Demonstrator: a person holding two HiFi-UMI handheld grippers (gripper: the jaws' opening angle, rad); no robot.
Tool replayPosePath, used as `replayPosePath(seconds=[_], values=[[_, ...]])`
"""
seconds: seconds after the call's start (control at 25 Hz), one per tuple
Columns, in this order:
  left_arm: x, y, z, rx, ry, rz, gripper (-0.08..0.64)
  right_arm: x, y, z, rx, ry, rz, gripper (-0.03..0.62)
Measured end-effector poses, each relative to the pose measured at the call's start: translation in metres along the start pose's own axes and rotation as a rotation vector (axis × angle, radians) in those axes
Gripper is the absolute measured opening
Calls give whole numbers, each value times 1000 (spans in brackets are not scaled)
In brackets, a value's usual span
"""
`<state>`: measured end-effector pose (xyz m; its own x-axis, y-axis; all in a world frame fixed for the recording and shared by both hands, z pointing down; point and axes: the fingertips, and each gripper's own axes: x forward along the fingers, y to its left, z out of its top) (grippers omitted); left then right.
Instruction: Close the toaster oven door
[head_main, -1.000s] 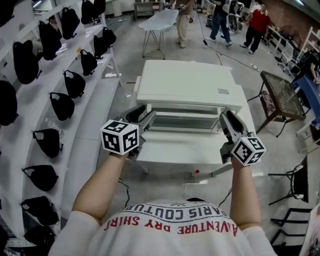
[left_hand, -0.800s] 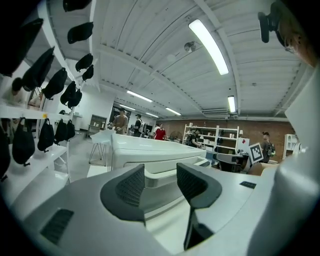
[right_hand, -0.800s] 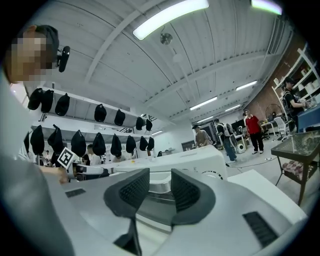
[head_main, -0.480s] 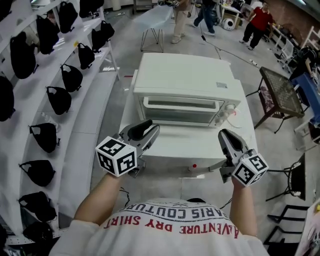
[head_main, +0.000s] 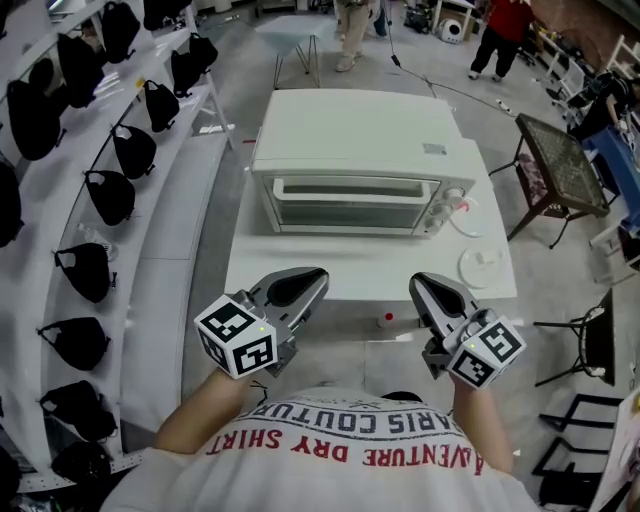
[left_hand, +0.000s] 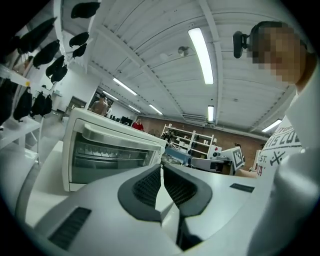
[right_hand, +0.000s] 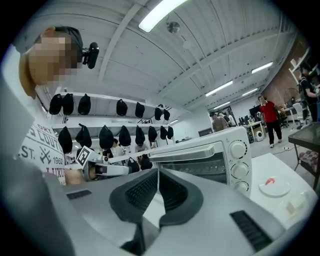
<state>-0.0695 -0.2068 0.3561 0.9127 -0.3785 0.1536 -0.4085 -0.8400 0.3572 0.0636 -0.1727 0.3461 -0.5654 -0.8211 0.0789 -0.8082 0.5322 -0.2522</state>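
"Anything in the grippers?"

"No. The left gripper (head_main: 305, 281) and right gripper (head_main: 424, 286) had just closed, empty. The toaster oven (head_main: 352, 140) sat on the table (head_main: 350, 268) straight ahead, apart from both, neither nearer. Its door (head_main: 345, 205) was already shut, long side crosswise."

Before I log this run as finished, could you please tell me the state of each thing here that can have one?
Oven door: shut, flat against the oven's front.
Left gripper: shut, jaws have just been closing, nothing between them.
Right gripper: shut, jaws have just been closing, nothing between them.
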Motion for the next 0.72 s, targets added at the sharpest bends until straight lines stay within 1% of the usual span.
replayPosePath(seconds=[0.2,0.36,0.52,0.72], values=[[-2,-3,-5,35,6,20,34,0,7,-6,-7,-6,22,23],[0,-5,-13,10,15,23,34,-2,9,-13,-1,5,27,23],[5,-12,-17,25,30,17,34,-4,9,-15,3,13,29,23],[5,-13,-20,26,40,13,34,-7,6,-16,-4,22,20,23]])
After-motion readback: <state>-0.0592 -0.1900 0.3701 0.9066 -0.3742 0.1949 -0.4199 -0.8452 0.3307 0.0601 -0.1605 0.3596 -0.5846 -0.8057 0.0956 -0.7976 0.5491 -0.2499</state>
